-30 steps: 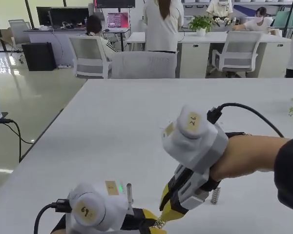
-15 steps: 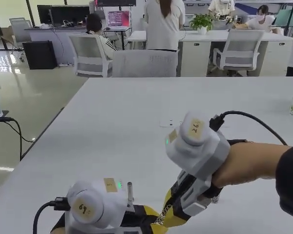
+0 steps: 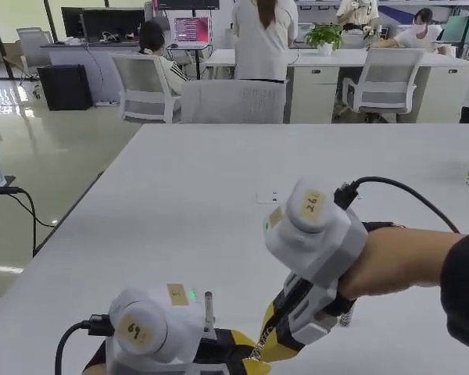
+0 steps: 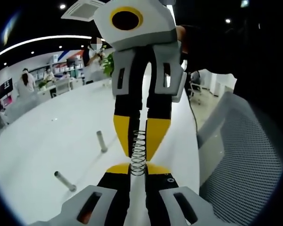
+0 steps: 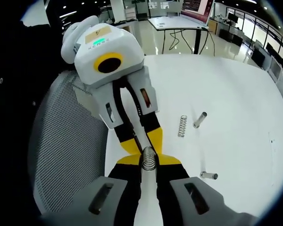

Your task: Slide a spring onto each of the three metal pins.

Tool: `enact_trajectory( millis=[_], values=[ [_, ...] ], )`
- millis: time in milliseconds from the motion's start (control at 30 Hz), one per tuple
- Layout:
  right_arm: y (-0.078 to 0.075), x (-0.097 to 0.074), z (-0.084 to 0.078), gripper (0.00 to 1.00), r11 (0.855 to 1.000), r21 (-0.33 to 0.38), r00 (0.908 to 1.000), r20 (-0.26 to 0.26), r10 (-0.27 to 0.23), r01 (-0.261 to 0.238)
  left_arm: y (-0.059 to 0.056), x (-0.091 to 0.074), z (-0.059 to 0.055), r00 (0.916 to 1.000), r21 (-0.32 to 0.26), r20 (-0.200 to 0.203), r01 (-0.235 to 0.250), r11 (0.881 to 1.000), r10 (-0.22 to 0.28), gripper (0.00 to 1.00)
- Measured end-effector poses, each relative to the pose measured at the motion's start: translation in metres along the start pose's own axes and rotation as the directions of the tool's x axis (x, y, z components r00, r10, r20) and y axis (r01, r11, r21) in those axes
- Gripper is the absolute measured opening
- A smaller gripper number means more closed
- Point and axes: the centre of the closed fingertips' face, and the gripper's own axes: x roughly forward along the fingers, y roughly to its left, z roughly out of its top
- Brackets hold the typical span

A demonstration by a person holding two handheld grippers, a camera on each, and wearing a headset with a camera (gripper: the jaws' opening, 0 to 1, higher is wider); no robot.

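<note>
Both tongs meet tip to tip low over the white bench (image 3: 219, 180), just in front of me. Left tongs (image 4: 137, 168): clenched on the near end of a spring (image 4: 138, 153). In the left gripper view the coil runs straight out from between my yellow tips. Right tongs (image 5: 149, 165): clenched on the other end of the same spring, seen end-on as a round coil between the tips in the right gripper view. The spring thus bridges the two pairs of tips, off the bench surface. Whether a pin sits inside the coil I cannot tell. First pin (image 4: 101, 141): stands on the bench, left of and beyond the left tongs' tips, apart from them. In the head view it rises upright just past the left tongs' white body. Second pin (image 4: 65, 181): also left of the left tongs, nearer to me than the first; whether it stands or lies I cannot tell. In the right gripper view both pins sit right of the right tongs, well apart from each other. Loose spring (image 5: 182, 126): on the bench just beside the farther of those two pins, not touching either tongs. Part-hidden spring (image 3: 345, 315): on the bench close behind the right tongs' body, mostly covered by it. My right hand (image 3: 391, 262) grips the right tongs from the right.
</note>
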Motion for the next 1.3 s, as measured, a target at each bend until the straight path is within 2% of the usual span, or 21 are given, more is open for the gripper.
enact_trajectory(
  millis=[133,367,567,767,1033,1300],
  values=[
    [-0.006,-0.005,-0.001,0.08,1.0,-0.001,0.9998,-0.013,-0.017,0.017,0.0,0.001,-0.003,0.9999,-0.007,-0.014,-0.001,1.0,0.0,0.11],
    [-0.014,-0.012,-0.005,0.08,0.999,-0.005,0.9987,-0.025,-0.045,0.045,0.004,-0.001,-0.001,0.9998,-0.036,-0.003,-0.02,0.999,0.02,0.23],
    [-0.029,-0.026,-0.011,0.08,0.996,-0.006,0.9947,-0.048,-0.091,0.091,0.007,-0.005,0.0,0.9994,-0.045,0.002,-0.033,0.998,0.033,0.3],
    [-0.041,-0.036,-0.015,0.08,0.992,-0.009,0.99,-0.063,-0.126,0.126,0.011,-0.011,0.0,0.9987,-0.046,0.0,-0.05,0.998,0.05,0.34],
    [-0.058,-0.048,-0.023,0.08,0.986,-0.003,0.9819,-0.086,-0.169,0.17,0.018,-0.021,0.007,0.9976,-0.034,0.006,-0.069,0.997,0.069,0.36],
    [-0.075,-0.057,-0.034,0.08,0.977,-0.002,0.9694,-0.122,-0.213,0.214,0.024,-0.034,0.011,0.9956,-0.027,0.011,-0.093,0.995,0.093,0.37]
  ],
)
